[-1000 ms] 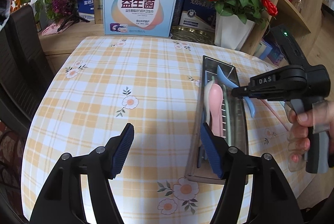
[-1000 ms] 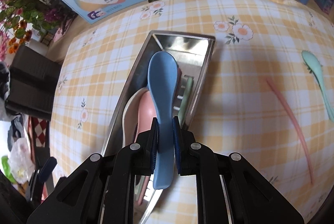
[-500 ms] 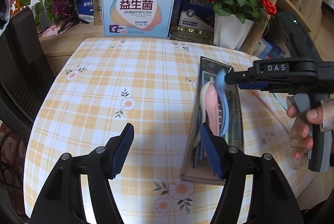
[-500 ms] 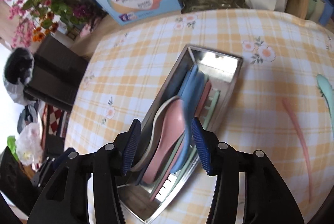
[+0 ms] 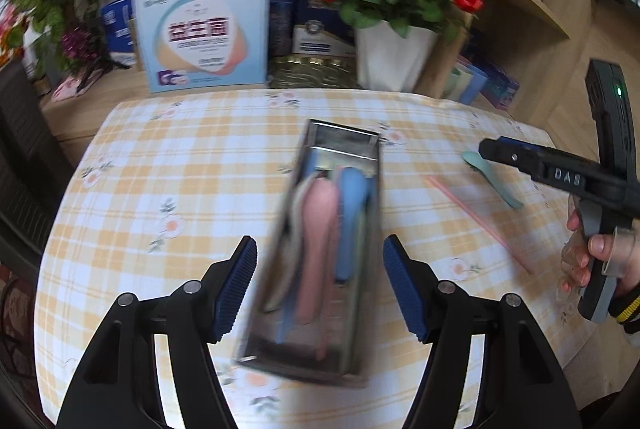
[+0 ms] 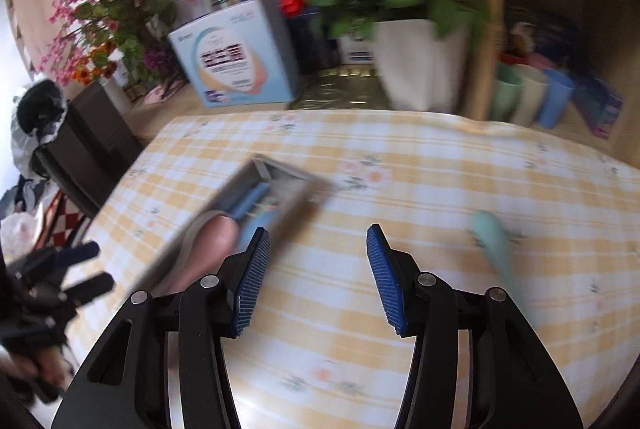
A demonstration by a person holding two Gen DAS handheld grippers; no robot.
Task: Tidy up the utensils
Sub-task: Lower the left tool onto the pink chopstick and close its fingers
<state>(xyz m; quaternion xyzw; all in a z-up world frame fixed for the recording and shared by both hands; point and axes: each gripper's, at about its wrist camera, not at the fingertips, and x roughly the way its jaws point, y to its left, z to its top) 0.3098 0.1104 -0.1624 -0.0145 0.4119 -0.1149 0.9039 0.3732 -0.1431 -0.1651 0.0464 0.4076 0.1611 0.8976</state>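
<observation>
Two grippers in view, both with jaws spread and nothing between the pads.

Left side: left gripper point(image 5: 318, 287) hangs over the near end of the metal tray point(image 5: 362, 313), jaws straddling it without touching. Tray lies lengthwise on the checked yellow tablecloth point(image 5: 192, 165), roughly mid-table. Inside it, left to right: cream spoon point(image 5: 294, 201), mostly covered; pink spoon point(image 5: 318, 229); blue spoon point(image 5: 350, 217). They overlap; motion blur hides anything finer.

Right of the tray, apart from it: pink chopstick point(image 5: 476, 223) lying diagonally on the cloth, then a mint green spoon point(image 5: 494, 185) further right, also on the cloth, outside the tray.

Far right: right gripper point(image 6: 318, 275), seen from its own camera over bare cloth, tray to its left, mint spoon to its right, touching neither. Its jaws have just been opening; gap between them is empty. From the left wrist view its nose sits just over the mint spoon's bowl end; a hand point(image 5: 592, 261) grips the handle.

Back edge: printed box point(image 5: 206, 37), white pot of red roses point(image 5: 394, 57), both off the tablecloth.
</observation>
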